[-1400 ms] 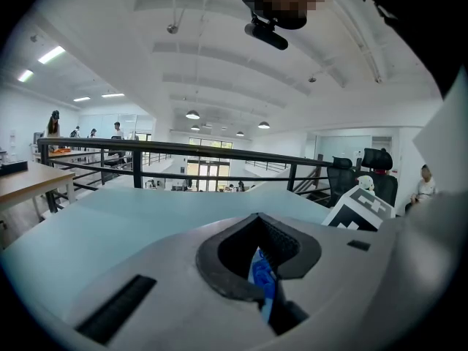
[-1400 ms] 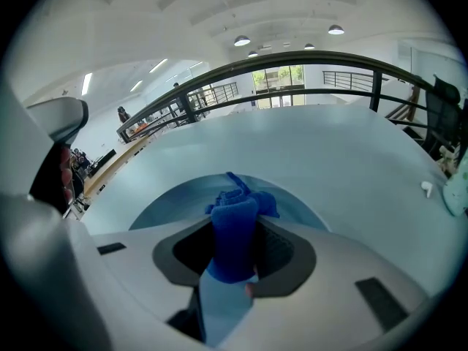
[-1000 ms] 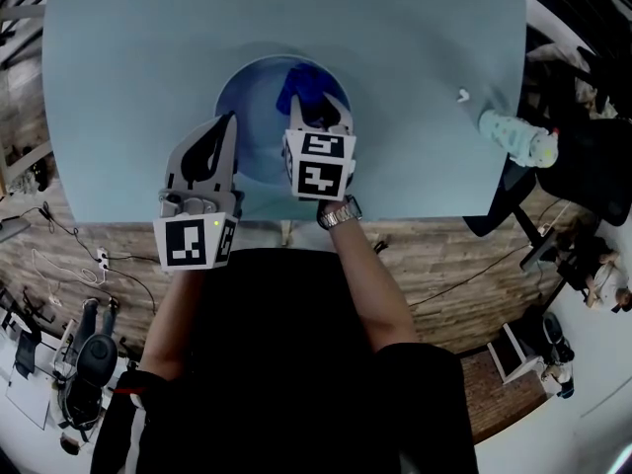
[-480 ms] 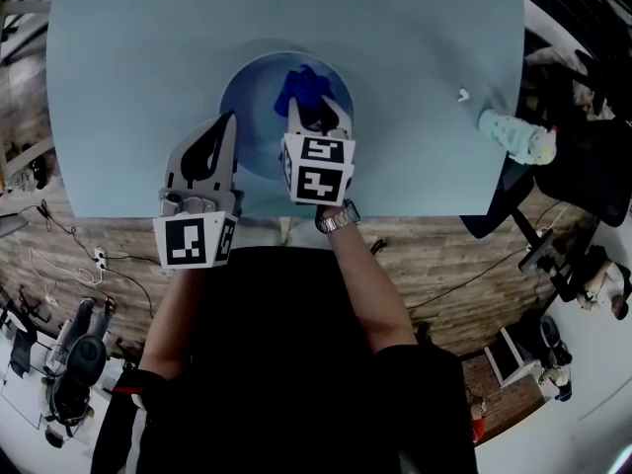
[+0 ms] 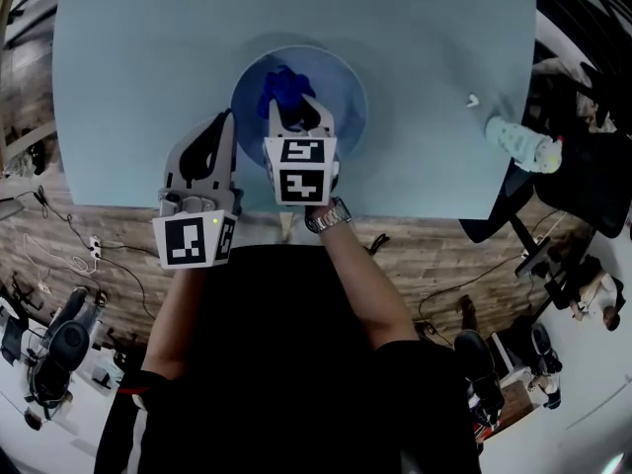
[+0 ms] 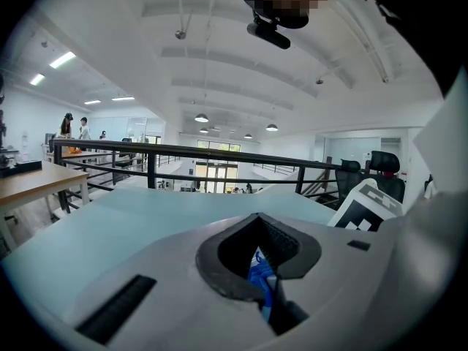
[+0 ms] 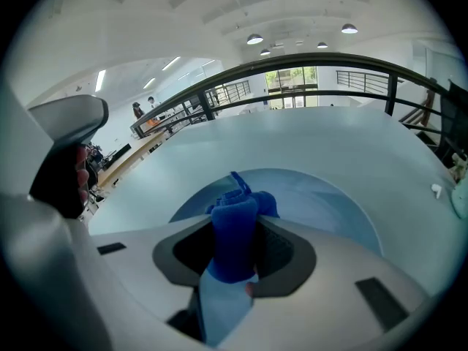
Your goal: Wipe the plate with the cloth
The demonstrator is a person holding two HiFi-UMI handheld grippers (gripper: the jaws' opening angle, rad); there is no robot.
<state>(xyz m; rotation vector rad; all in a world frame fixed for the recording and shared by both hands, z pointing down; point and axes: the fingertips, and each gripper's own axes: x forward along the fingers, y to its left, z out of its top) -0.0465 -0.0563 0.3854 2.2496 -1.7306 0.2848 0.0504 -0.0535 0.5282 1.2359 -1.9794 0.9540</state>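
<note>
A round light-blue plate [image 5: 341, 92] lies on the pale blue table [image 5: 138, 57] near its front edge. My right gripper [image 5: 294, 117] is over the plate's near left part, shut on a bunched bright blue cloth [image 5: 279, 89] that rests on the plate. In the right gripper view the cloth [image 7: 235, 229] sticks up between the jaws of the right gripper [image 7: 235, 218], with the plate [image 7: 329, 207] behind it. My left gripper [image 5: 227, 121] sits by the plate's left rim. Its jaws meet at the tip [image 6: 256, 219]; a bit of blue shows through their gap.
A pale bottle [image 5: 521, 141] lies at the table's right edge, with a small white object [image 5: 472, 99] beside it. The table's front edge runs just under both grippers. A wooden floor, cables and a dark office chair [image 5: 583, 166] lie beyond the table.
My right gripper has slid left across the plate with the cloth. The left gripper has stayed by the plate's left rim.
</note>
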